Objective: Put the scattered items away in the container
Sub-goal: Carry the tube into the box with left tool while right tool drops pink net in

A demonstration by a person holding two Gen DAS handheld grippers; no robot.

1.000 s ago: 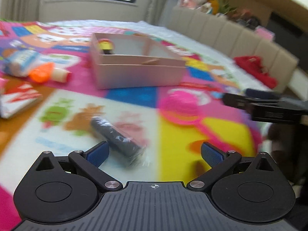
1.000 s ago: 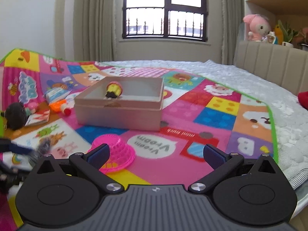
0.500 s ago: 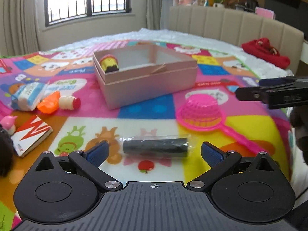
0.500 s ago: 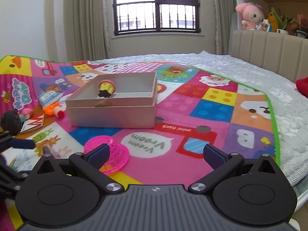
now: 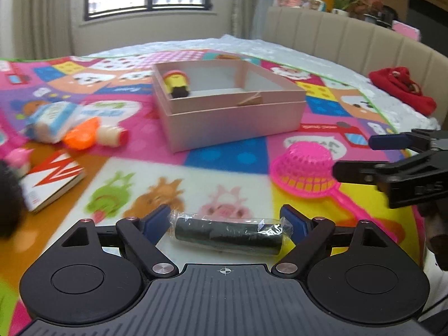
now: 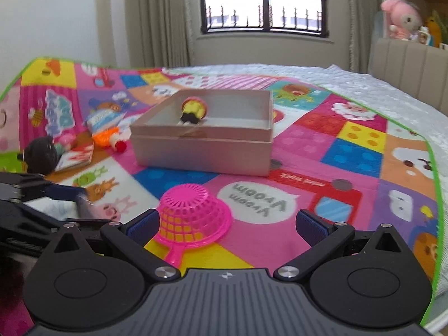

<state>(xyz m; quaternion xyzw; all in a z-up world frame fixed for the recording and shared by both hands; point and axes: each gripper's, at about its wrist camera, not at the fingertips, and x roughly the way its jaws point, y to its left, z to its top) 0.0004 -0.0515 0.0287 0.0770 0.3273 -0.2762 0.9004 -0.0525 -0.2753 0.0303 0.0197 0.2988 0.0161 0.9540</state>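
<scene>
The left gripper (image 5: 226,221) is closing endwise around the dark plastic-wrapped roll (image 5: 228,233) lying on the mat; centre it first. At twelve o'clock: pink cardboard box (image 5: 235,117). The right gripper (image 6: 225,222) gapes empty beside the pink mesh strainer (image 6: 193,214).

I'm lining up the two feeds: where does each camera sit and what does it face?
Left wrist: on the left gripper, facing the wrapped dark roll between its closing fingers; right gripper at the right edge.
Right wrist: on the right gripper, facing the pink strainer.
Shared: pink box, strainer.
</scene>
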